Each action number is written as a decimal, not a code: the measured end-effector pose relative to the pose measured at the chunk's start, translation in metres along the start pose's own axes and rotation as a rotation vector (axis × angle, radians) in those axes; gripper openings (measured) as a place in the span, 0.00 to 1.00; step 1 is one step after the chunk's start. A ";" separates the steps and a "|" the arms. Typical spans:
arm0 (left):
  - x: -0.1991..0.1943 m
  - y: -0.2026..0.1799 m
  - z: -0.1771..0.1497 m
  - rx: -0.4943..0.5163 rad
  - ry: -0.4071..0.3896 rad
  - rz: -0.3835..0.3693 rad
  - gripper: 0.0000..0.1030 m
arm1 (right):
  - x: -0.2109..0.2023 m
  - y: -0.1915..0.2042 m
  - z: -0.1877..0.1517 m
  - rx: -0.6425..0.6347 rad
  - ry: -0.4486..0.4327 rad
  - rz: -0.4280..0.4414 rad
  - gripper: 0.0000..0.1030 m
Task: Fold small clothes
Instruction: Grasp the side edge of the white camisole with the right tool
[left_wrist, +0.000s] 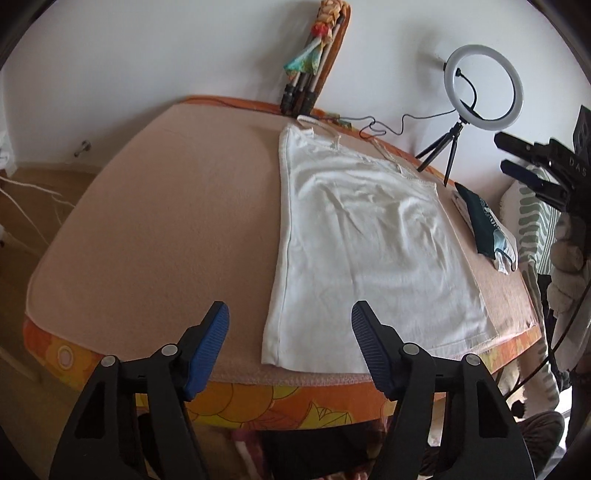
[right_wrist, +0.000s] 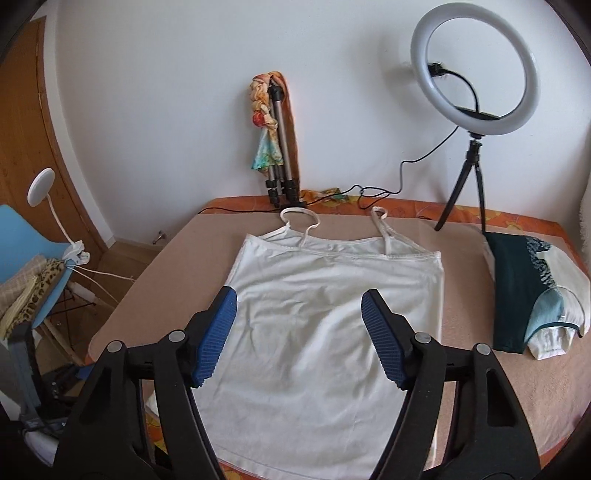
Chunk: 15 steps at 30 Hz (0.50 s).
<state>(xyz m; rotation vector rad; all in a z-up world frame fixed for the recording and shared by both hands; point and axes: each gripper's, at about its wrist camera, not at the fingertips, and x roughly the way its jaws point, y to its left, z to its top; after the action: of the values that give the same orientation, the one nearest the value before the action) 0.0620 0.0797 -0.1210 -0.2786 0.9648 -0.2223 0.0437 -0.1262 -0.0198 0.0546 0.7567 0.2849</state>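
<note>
Hovering over the tabletop (left_wrist: 147, 221), the left tongs (left_wrist: 290, 317) gape empty near the white camisole's (left_wrist: 369, 240) hem corner. From the right wrist, the right tongs (right_wrist: 299, 306) hang parted above the flat top; folding looks unstarted, so gripping an edge comes next.

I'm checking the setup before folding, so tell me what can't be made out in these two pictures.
- Near hem of the top: right wrist view, hidden behind the right tongs and cut by the bottom edge.
- Folded pile: both views, layers overlap, so the count of garments is unclear.
- Under the table: left wrist view, dark and blocked by the left tongs.
- Person: only a blurred part at the right edge of the left wrist view.
</note>
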 end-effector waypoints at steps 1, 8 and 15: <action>0.007 0.002 -0.002 -0.013 0.031 -0.009 0.60 | 0.013 0.006 0.006 0.002 0.027 0.036 0.71; 0.026 0.017 -0.005 -0.013 0.080 0.035 0.52 | 0.095 0.044 0.038 -0.047 0.134 0.074 0.71; 0.040 0.027 -0.005 -0.041 0.116 0.035 0.34 | 0.186 0.065 0.061 -0.040 0.256 0.061 0.59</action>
<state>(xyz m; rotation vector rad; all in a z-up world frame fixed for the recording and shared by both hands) 0.0818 0.0917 -0.1635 -0.2890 1.0888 -0.1884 0.1981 -0.0095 -0.0900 0.0036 1.0048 0.3697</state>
